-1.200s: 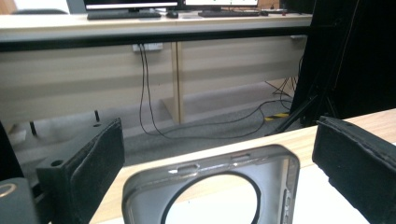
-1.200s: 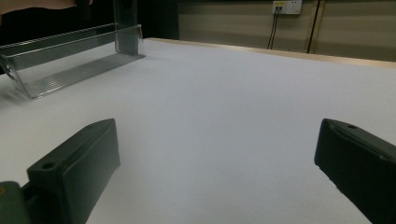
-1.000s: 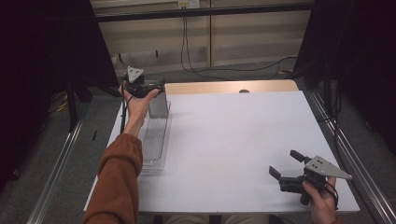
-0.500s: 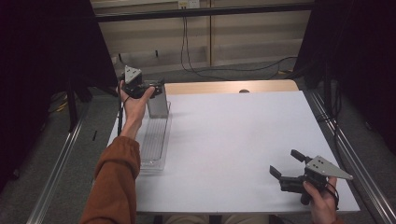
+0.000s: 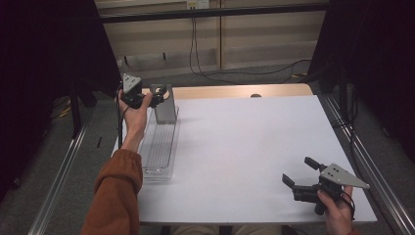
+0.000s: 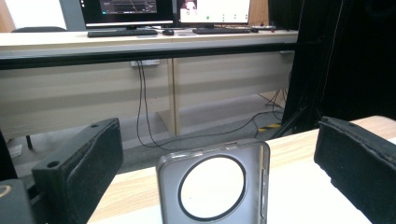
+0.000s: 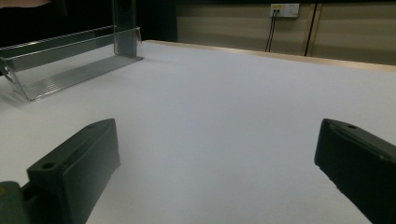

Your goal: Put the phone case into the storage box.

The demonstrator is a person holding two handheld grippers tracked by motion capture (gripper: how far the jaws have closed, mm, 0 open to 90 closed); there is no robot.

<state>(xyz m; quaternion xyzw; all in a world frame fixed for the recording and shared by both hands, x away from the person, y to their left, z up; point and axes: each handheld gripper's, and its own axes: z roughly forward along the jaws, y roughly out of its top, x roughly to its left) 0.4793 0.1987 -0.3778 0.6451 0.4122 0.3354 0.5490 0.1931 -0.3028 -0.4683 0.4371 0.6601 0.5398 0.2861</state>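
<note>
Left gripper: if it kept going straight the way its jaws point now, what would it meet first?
The grey phone case, standing upright at the far end of the clear tray. In the left gripper view it sits centred between the open jaws of the left gripper, apparently close ahead, though exact depth is unclear.

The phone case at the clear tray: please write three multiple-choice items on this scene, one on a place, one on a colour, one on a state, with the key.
1. Where does the phone case stand?
A. at the far end of the clear tray
B. at the table's right edge
C. beside the right gripper

2. What colour is the table top?
A. green
B. white
C. red

3. How is the left gripper?
A. shut on the case
B. shut on nothing
C. open

Key: 1 A, the case stands upright at the tray's far end. 2 B, the surface is plainly white. 3 C, its jaws stand apart on either side of the case in the left gripper view.
</note>
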